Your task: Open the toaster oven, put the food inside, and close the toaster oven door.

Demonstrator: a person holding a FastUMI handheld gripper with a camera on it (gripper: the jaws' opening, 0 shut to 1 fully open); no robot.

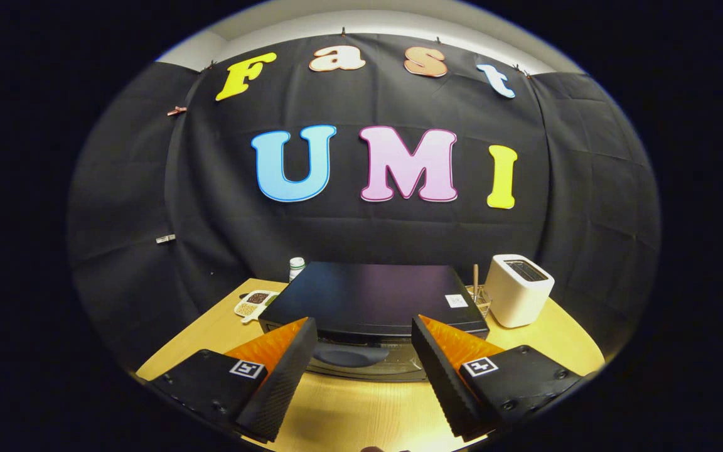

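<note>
A black toaster oven [368, 295] stands on the wooden table [355, 408], and I look down on its flat top. At its front a glossy pane [399, 364] juts out toward me, low over the table, so the door looks folded down. A dark oval shape [349, 355] lies on that pane; I cannot tell whether it is the handle or food. My gripper [364, 321] hovers above the oven's front edge, open, its fingers spread wide on either side of the pane with nothing held between them.
A white slot toaster [518, 289] stands right of the oven, with a small wire basket holding a wooden stick [477, 292] between them. Left of the oven are a white bottle [297, 268] and a divided dish of beans [253, 304]. The black cloth wall rises close behind.
</note>
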